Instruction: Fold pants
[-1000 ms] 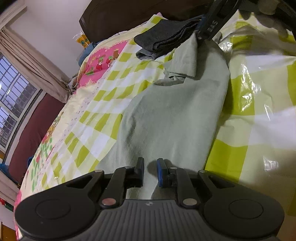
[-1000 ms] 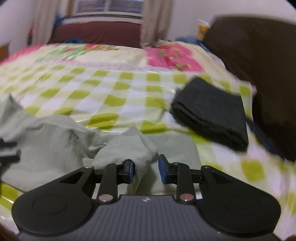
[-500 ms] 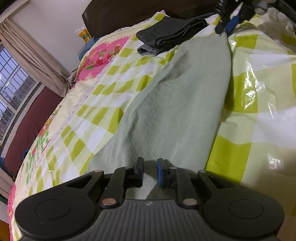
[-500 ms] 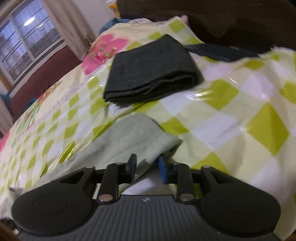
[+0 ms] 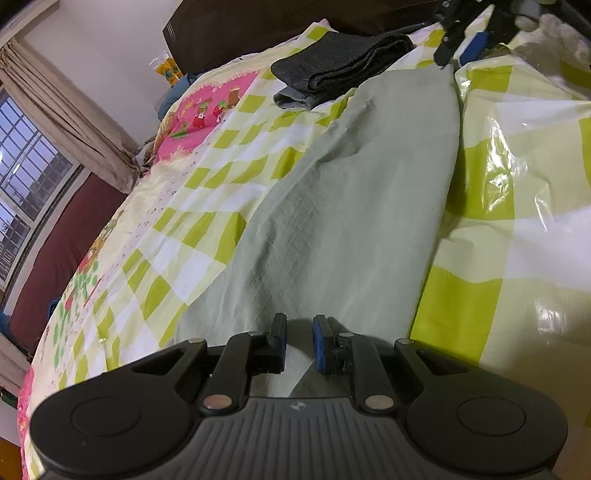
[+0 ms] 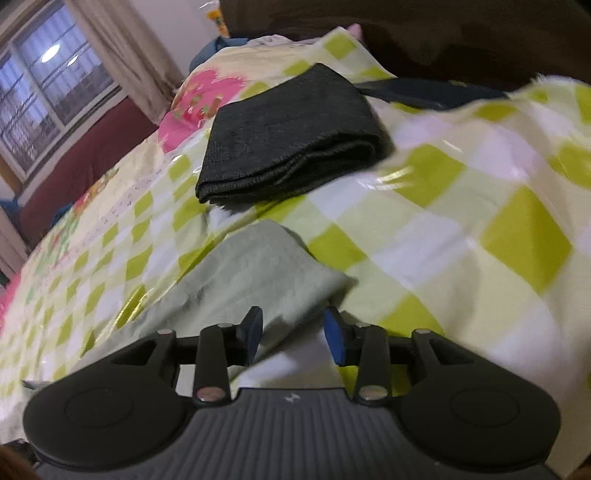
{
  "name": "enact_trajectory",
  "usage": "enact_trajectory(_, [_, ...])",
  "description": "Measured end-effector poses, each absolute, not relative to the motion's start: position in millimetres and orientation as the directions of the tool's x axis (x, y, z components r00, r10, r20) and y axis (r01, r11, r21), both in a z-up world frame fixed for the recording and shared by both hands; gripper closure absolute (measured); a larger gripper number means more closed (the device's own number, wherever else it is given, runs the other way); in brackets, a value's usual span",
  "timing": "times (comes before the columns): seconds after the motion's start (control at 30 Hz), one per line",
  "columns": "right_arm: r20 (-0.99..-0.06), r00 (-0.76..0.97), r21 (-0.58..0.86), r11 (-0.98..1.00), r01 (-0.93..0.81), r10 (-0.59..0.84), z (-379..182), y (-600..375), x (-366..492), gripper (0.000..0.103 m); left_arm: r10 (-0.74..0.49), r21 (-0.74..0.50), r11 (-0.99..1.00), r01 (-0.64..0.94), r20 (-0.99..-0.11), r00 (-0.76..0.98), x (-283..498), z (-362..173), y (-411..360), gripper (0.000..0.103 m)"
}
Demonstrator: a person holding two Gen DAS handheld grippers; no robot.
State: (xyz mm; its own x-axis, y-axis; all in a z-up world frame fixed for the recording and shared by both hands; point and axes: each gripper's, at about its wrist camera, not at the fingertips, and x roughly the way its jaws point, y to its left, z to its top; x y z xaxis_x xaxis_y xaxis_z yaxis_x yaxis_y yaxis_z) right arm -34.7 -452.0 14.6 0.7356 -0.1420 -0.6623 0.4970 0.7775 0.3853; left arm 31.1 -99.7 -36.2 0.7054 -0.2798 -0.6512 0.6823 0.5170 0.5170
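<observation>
Pale green pants [image 5: 351, 203] lie stretched out long and flat on the checked bedspread [image 5: 517, 184]. My left gripper [image 5: 299, 343] is shut on their near end, with cloth pinched between the blue pads. At the far end, the right gripper [image 5: 456, 59] stands by the pants' tip. In the right wrist view, my right gripper [image 6: 293, 332] has its jaws opening. The corner of the pants [image 6: 251, 273] lies between the fingers, and the pads are off the cloth.
A folded dark grey garment [image 6: 291, 144] lies on the bed just beyond the pants' far end, also seen as the dark garment [image 5: 340, 62]. A dark headboard [image 5: 258, 26] stands behind it. A window with curtains [image 5: 55, 110] is at the left.
The right gripper carried the bunched far end of the pants out toward the headboard, rolled, and laid the cloth flat. Its jaws have widened. The left gripper kept still.
</observation>
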Motion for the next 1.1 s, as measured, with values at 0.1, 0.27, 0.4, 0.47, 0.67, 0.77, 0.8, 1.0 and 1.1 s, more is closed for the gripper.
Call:
enact_trajectory(0.1, [-0.649, 0.748, 0.399, 0.774, 0.492, -0.141, 11, -448, -30, 0.057, -0.278, 0.518, 0.518, 0.681, -0.651, 0.707, 29, -36, -98, 0.071])
enact_trajectory(0.27, [-0.605, 0.761, 0.322, 0.803, 0.501, -0.232, 23, -435, -19, 0.084, -0.263, 0.529, 0.512, 0.677, -0.653, 0.710, 26, -34, -98, 0.071])
enact_trajectory(0.4, [-0.600, 0.744, 0.224, 0.831, 0.510, -0.294, 30, -427, -23, 0.096, -0.259, 0.535, 0.506, 0.677, -0.654, 0.711, 26, -35, -97, 0.070])
enact_trajectory(0.47, [-0.613, 0.738, 0.236, 0.826, 0.511, -0.282, 26, -430, -25, 0.097, -0.259, 0.540, 0.500, 0.677, -0.653, 0.712, 25, -36, -97, 0.070])
enact_trajectory(0.67, [-0.560, 0.817, 0.455, 0.774, 0.440, -0.136, 24, -438, -24, 0.102, -0.252, 0.545, 0.497, 0.675, -0.654, 0.713, 26, -35, -98, 0.070])
enact_trajectory(0.77, [-0.512, 0.849, 0.481, 0.775, 0.410, -0.131, 34, -436, -24, 0.102, -0.246, 0.550, 0.494, 0.674, -0.655, 0.715, 27, -34, -97, 0.069])
enact_trajectory(0.8, [-0.511, 0.847, 0.486, 0.765, 0.422, -0.143, 35, -438, -27, 0.099, -0.244, 0.550, 0.496, 0.672, -0.655, 0.715, 27, -34, -96, 0.069])
enact_trajectory(1.0, [-0.614, 0.760, 0.436, 0.713, 0.550, -0.211, 19, -455, -41, 0.090, -0.256, 0.537, 0.514, 0.669, -0.648, 0.717, 29, -34, -94, 0.069])
enact_trajectory(1.1, [-0.627, 0.759, 0.476, 0.684, 0.554, -0.178, 10, -461, -37, 0.079, -0.259, 0.529, 0.519, 0.671, -0.651, 0.714, 29, -34, -96, 0.069])
